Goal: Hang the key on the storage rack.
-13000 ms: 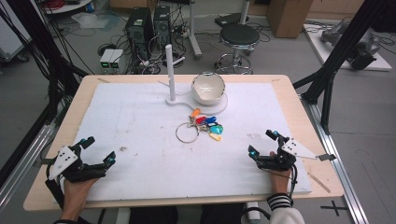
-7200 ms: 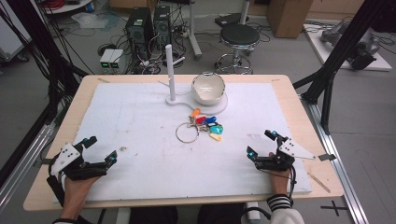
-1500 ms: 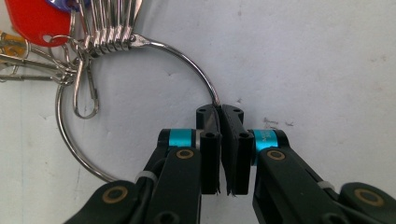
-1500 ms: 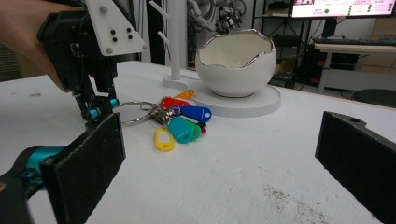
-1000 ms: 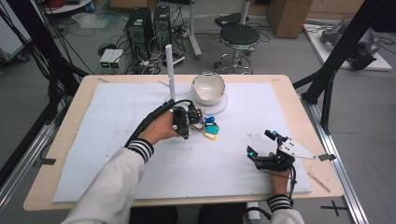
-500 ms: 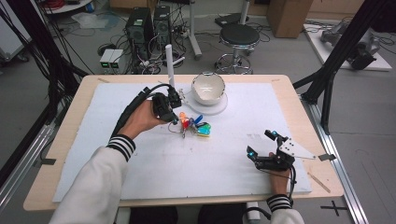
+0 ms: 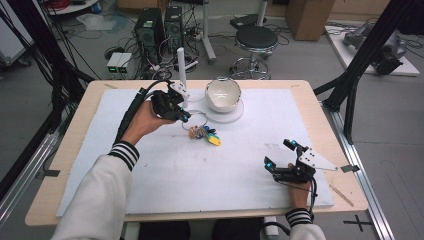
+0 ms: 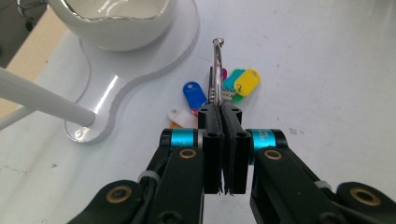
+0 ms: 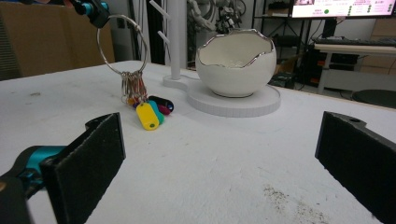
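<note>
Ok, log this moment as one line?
left tool shut on key ring, lifting | tags touching mat | right tool open, idle | bowl untouched

you have a white bowl (image 7: 223, 93) with a jagged silver rim on a white base (image 7: 235, 113), a white peg stand (image 7: 181, 75) just beside it, all on the white mat (image 7: 210, 165) over the wooden table (image 7: 320, 117).
</note>
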`<state>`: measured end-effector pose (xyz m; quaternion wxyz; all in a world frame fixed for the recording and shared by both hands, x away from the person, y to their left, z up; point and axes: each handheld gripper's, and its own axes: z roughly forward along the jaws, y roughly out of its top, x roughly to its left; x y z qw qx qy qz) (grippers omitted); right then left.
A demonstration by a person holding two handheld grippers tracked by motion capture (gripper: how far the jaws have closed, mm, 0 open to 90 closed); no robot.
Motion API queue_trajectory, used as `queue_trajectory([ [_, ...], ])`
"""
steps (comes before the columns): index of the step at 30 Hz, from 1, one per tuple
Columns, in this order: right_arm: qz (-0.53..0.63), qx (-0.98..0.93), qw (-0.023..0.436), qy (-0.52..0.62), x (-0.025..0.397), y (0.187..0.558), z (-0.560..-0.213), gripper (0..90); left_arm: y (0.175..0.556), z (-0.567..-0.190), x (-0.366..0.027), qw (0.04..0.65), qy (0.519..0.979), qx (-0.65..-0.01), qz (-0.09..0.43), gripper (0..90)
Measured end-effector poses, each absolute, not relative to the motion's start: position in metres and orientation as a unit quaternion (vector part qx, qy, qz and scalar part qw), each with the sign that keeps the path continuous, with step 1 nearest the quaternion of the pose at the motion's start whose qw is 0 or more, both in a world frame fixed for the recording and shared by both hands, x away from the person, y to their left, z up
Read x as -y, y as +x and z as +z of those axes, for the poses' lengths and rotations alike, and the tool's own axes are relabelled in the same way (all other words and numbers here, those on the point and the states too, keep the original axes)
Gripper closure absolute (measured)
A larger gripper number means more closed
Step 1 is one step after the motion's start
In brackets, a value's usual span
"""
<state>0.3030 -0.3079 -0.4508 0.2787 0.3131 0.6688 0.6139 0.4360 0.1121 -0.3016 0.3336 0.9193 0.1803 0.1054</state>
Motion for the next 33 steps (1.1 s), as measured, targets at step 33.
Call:
queue_trajectory([
  [33, 0.614, -0.669, 0.279, 0.313, 0.308, 0.303, -0.451, 1.0, 0.467, -0.299, -0.165, 0.483, 0.823, -0.242, 0.178, 87.5],
])
